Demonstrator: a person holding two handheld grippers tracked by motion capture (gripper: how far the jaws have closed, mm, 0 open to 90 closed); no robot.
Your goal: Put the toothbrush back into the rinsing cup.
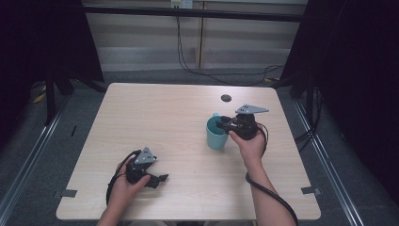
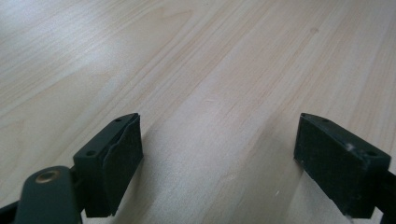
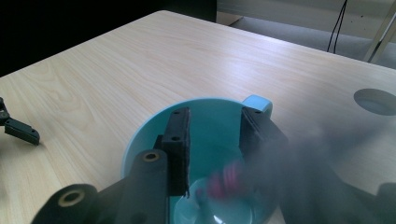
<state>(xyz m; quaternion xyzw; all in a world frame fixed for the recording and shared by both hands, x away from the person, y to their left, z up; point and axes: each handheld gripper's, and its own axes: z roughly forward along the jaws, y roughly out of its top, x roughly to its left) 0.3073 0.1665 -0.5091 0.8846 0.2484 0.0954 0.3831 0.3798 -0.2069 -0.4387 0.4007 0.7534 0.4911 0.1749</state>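
A light blue cup (image 1: 215,134) stands upright right of the table's middle. My right gripper (image 1: 222,123) reaches over its mouth from the right. In the right gripper view its jaws (image 3: 212,126) stand apart just above the cup's rim (image 3: 140,144) and press on nothing. A small pink thing (image 3: 226,182), blurred, lies low inside the cup beneath them. The cup's handle (image 3: 258,102) points away. My left gripper (image 1: 160,180) rests near the front left of the table, open, with bare wood between its jaws (image 2: 219,163).
A dark round hole (image 1: 226,98) sits in the wooden table (image 1: 155,117) beyond the cup. Cables trail across the floor behind the table (image 1: 207,70). Dark stands flank both sides. The other gripper's jaw tip (image 3: 18,130) lies far left in the right gripper view.
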